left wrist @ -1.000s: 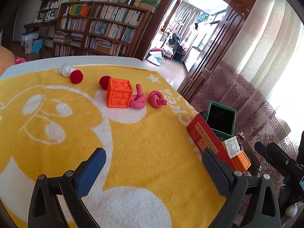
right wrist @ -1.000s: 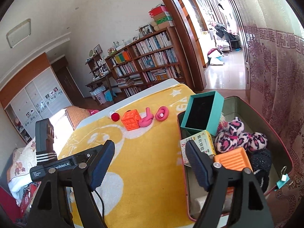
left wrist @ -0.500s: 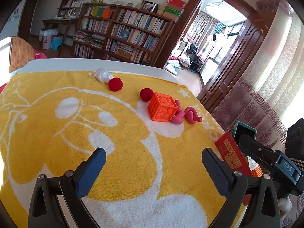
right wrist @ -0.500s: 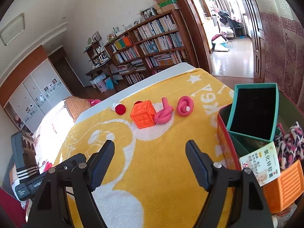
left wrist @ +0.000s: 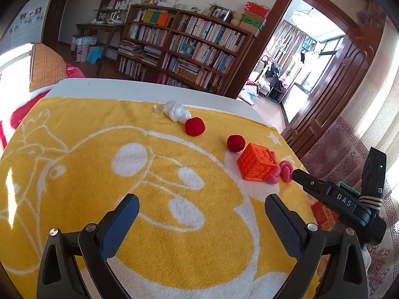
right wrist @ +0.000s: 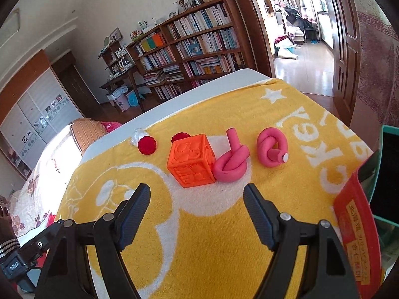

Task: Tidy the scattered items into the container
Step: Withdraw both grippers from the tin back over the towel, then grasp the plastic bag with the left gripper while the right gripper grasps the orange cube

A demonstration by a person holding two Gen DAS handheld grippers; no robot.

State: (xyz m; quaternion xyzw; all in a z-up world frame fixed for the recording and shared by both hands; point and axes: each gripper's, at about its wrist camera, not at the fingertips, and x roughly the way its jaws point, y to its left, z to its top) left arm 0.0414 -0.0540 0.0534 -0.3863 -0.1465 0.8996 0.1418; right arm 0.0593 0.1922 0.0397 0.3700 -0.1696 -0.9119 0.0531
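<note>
An orange cube [right wrist: 191, 160] sits on the yellow towel [right wrist: 224, 236] just beyond the right gripper [right wrist: 197, 211], a little left of the gap between its fingers [right wrist: 259, 214] and clear of both. Touching the cube's right side is a knotted pink foam tube [right wrist: 230, 165]; a second pink knot [right wrist: 271, 149] lies farther right of the cube, apart from the first. Behind the cube, two red pompoms [right wrist: 147, 145] and a crumpled white wad [right wrist: 138, 134] trail toward the tabletop's [right wrist: 199, 92] far edge. The container [right wrist: 356, 226], right of the cube, is cut off by the frame; its contents are hard to make out, apart from what may be a teal box [right wrist: 380, 149]. The right fingers are spread wide, gripping nothing. From the left wrist, the left gripper [left wrist: 202, 224] hangs over bare towel well short of the cube [left wrist: 256, 165], fingers likewise released and empty.
</note>
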